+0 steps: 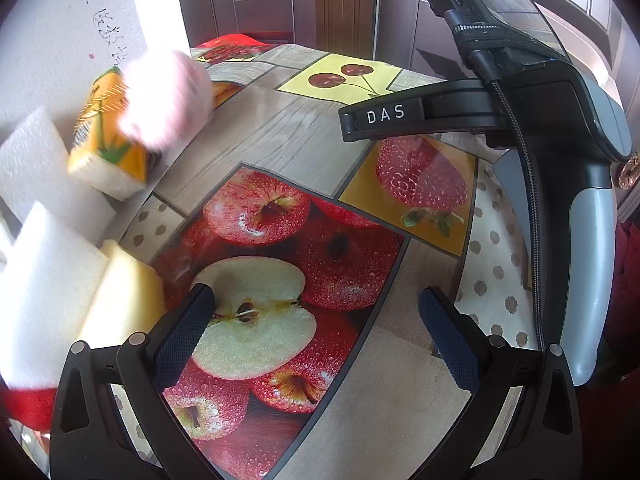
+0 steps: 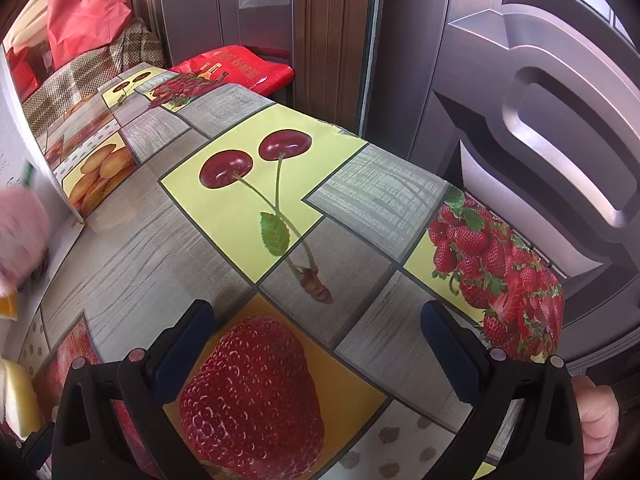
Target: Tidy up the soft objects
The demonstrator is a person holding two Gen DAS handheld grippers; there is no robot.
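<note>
Pink fluffy object (image 1: pixel 168 100): blurred, at the table's far left, against the orange pack (image 1: pixel 106 140).
Foam pieces (image 1: pixel 44 280): white and yellow, along the left edge.
Left gripper (image 1: pixel 316 320): jaws apart, empty, over the fruit-print tablecloth (image 1: pixel 280 132).
Right gripper (image 2: pixel 320 328): jaws wide, holding nothing.

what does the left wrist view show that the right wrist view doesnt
Only the left wrist view shows the white foam blocks, the apple print and the right tool seen from outside.

Only the right wrist view shows the red bag, the red cushion, the strawberry-cluster print and a hand.

Both show the fruit-print tablecloth, the pink fluffy object, the orange pack, the yellow sponge, and an open, empty tool, the left tool in its own view.
</note>
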